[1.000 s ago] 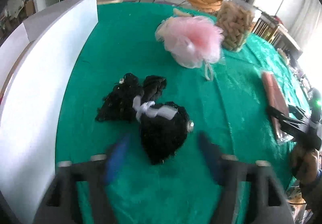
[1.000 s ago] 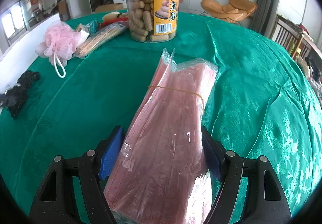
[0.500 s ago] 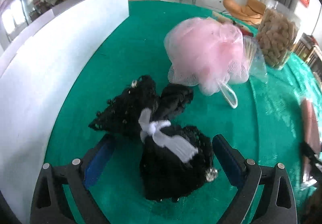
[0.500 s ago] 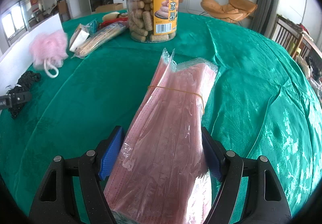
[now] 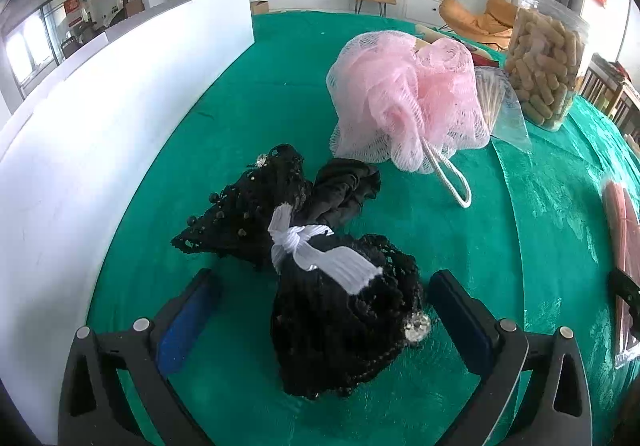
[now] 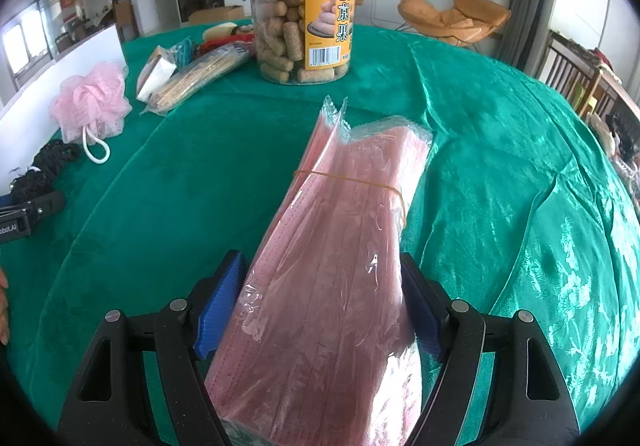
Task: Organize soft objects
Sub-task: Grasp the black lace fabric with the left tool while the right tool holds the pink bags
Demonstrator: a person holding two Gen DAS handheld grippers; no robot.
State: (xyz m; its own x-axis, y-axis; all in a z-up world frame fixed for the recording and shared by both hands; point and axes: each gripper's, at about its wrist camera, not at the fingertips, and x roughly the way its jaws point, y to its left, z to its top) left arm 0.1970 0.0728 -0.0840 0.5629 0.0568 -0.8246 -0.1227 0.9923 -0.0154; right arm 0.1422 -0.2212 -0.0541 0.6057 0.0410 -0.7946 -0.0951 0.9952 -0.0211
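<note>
A black lace bundle point(image 5: 320, 278) tied with a white ribbon lies on the green tablecloth point(image 5: 280, 85). My left gripper point(image 5: 324, 298) is open, its blue pads on either side of the bundle's near end, not touching it. A pink mesh bath pouf point(image 5: 408, 101) with a white cord loop lies just beyond; it also shows in the right wrist view point(image 6: 92, 101). My right gripper point(image 6: 324, 286) is shut on a pink pack of face masks point(image 6: 340, 246) in clear plastic with a rubber band, resting on the cloth.
A white board point(image 5: 100, 125) stands along the table's left side. A clear jar of snack sticks point(image 6: 304, 5) stands at the back, with a bag of sticks point(image 6: 200, 77) and small packets beside it. The left gripper shows at the left edge of the right wrist view point(image 6: 28, 213).
My left gripper has moved forward and lower, so its open fingers now straddle the black bundle. The pink pouf has come down onto the cloth. The right gripper has not moved.
</note>
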